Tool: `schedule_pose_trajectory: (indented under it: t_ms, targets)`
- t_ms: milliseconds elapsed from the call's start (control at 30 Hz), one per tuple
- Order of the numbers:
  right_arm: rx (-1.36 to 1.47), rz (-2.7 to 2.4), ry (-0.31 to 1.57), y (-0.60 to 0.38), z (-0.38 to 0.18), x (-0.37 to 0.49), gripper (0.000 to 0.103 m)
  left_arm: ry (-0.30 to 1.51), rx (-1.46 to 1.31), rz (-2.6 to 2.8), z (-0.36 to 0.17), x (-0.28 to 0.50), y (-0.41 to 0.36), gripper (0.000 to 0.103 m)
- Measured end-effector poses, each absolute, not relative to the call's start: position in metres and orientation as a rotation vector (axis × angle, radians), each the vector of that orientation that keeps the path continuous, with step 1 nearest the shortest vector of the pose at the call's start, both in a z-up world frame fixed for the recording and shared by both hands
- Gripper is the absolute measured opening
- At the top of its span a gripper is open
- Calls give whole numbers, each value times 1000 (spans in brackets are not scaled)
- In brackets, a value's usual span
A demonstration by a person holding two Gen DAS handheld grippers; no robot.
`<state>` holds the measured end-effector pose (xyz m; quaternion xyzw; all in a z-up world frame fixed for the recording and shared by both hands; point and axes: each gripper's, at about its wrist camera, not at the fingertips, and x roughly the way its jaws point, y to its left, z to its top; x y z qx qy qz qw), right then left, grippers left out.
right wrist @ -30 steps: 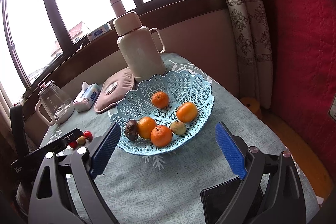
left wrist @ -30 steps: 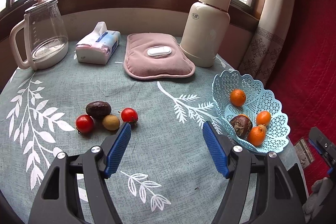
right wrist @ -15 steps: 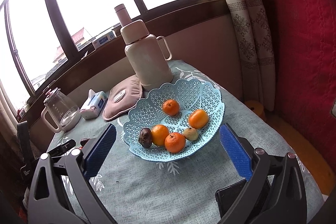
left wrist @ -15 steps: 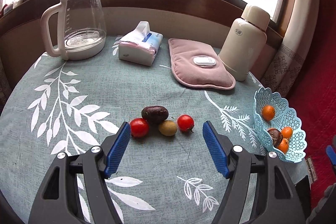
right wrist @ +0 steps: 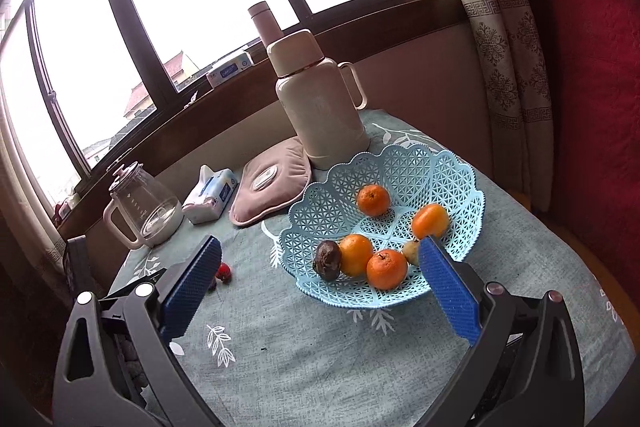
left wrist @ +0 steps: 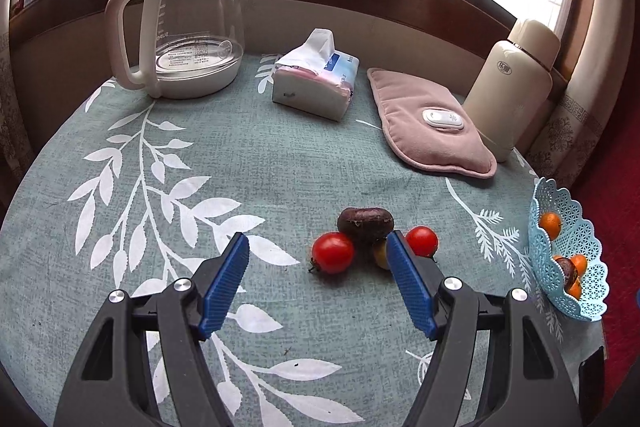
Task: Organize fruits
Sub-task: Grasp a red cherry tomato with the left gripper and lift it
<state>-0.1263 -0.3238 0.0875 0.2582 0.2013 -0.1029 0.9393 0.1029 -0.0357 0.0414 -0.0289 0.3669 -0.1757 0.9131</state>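
Note:
On the leaf-patterned tablecloth lies a small cluster: a red tomato [left wrist: 333, 253], a dark passion fruit [left wrist: 365, 225], a yellowish fruit [left wrist: 379, 254] half hidden by my right finger, and a second tomato [left wrist: 422, 241]. My left gripper [left wrist: 316, 239] hovers open just in front of them, gripping nothing. The blue lattice basket [left wrist: 578, 307] stands at the table's right edge. In the right wrist view the basket [right wrist: 400, 163] holds several oranges, a dark fruit [right wrist: 327, 261] and a pale fruit [right wrist: 411, 251]. My right gripper [right wrist: 318, 247] stands wide open before it, empty.
At the back of the table stand a glass kettle [left wrist: 188, 23], a tissue pack [left wrist: 316, 83], a pink heating pad [left wrist: 428, 123] and a cream thermos [left wrist: 512, 87]. A curtain and red fabric close off the right side. The basket sits close to the table's edge.
The left gripper swung leftward, so the fruit cluster passed from beside its left finger to its right finger and the basket slid to the view's edge. The right gripper's jaws widened.

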Motion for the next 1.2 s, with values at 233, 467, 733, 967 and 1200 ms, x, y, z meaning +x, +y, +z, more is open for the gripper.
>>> schedule_pose_trajectory:
  t_ms: [233,467,733,967,1200]
  targets:
    - [464,-129,490,-299,81,-108,100,813,-1,-364,22,113,-45,64]
    - [413,-59,556,-274,74,-93,100,843,17,-381,13,121,-52,55]
    - [357,3,608,-250,67,-84,100,852,41,-413,7,128,-64,43]
    - [356,21,640,-242,59,-79,100,843,1,-447,7,127,-58,30]
    - [342,27,660,-235,57,-74,100,764,-7,-417,21,114,-51,30]
